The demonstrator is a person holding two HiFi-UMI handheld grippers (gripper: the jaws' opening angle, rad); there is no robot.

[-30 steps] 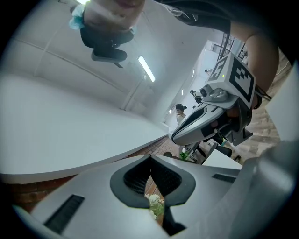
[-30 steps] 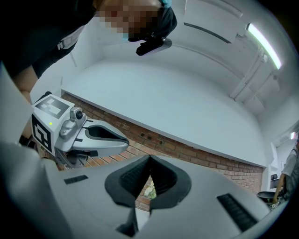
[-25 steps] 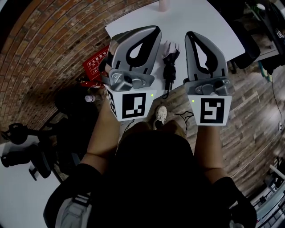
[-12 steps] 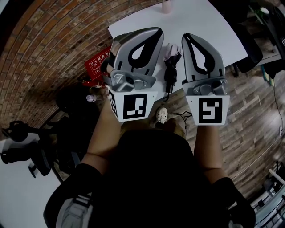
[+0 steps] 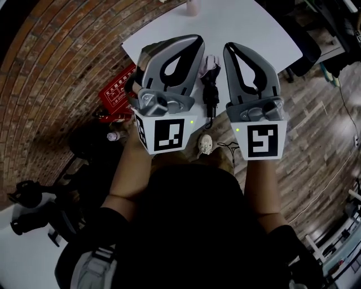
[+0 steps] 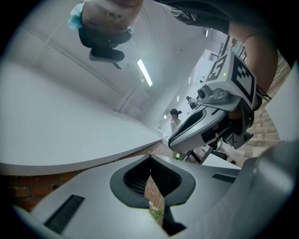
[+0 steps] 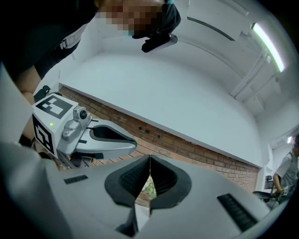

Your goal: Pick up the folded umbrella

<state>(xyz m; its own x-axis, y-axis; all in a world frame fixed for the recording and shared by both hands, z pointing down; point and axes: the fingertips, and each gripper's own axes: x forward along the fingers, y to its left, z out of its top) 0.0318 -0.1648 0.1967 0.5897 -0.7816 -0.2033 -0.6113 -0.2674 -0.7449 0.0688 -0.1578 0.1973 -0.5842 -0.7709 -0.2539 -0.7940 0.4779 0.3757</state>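
Observation:
The folded umbrella (image 5: 209,84), black with a pale pink end, lies on the white table (image 5: 237,22) near its front edge. In the head view it shows in the gap between my two grippers, which are held up well above it. The left gripper (image 5: 193,39) is shut with nothing in it; its pads meet at the tips (image 6: 150,158). The right gripper (image 5: 232,47) is also shut and empty, pads touching (image 7: 149,158). Each gripper view shows the other gripper alongside: the right gripper (image 6: 205,122) and the left gripper (image 7: 105,139). No umbrella appears in either gripper view.
A pink cup (image 5: 193,7) stands at the table's far edge. A red box (image 5: 115,90) and a small bottle (image 5: 113,136) lie on the floor to the left, by the brick wall. A shoe (image 5: 206,144) shows below the umbrella. Black chairs (image 5: 34,209) stand lower left.
The head view has shifted, so table and umbrella sit slightly further left in the picture. Both grippers stay raised side by side and shut; nothing was taken hold of.

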